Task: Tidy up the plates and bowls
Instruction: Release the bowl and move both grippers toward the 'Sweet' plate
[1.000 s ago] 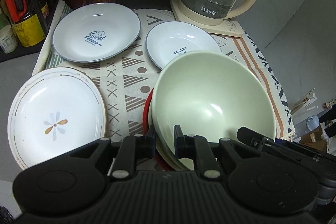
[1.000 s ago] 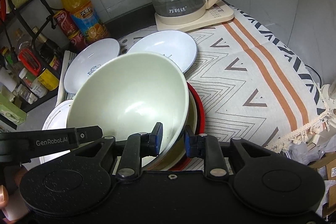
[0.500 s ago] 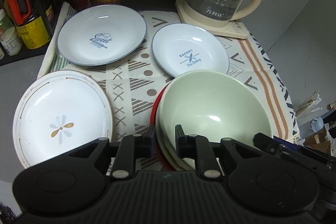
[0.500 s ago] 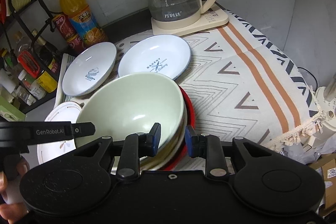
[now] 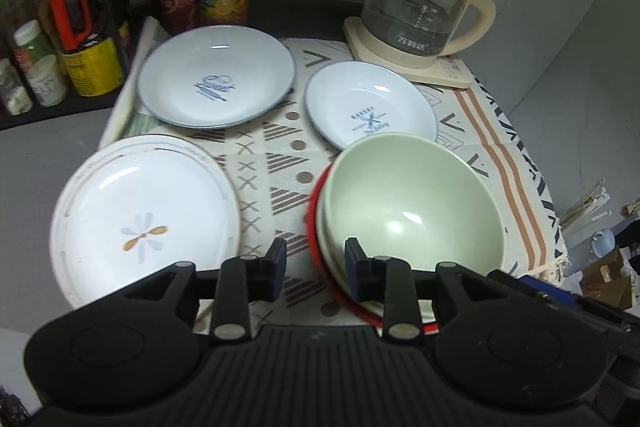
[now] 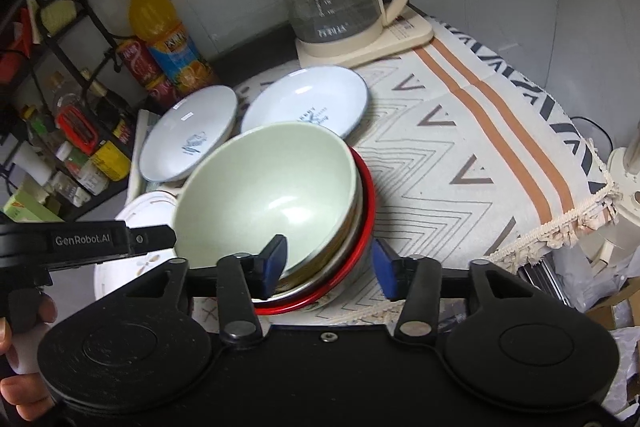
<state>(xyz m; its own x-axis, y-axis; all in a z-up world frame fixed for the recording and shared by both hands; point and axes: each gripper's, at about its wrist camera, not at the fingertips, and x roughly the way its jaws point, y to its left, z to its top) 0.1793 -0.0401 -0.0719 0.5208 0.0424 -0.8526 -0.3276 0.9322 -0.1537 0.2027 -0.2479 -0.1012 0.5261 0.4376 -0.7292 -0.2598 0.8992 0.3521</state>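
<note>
Both grippers are now parted and freed from the green bowl (image 5: 408, 203), which was pinched at its rim a second ago and is now set down, nested on top of the stack with the red-rimmed bowl (image 6: 362, 223) beneath. The left gripper (image 5: 315, 263) is held with its fingers spread, straddling the stack's near left edge without clamping it. The right gripper (image 6: 330, 261) is likewise wide apart around the stack's near right edge. The stack is seen on the patterned cloth (image 5: 276, 167), just in front of the small bakery plate (image 5: 370, 107). The flower plate (image 5: 144, 211) is seen to the left, the large blue-rimmed plate (image 5: 216, 83) behind it.
</note>
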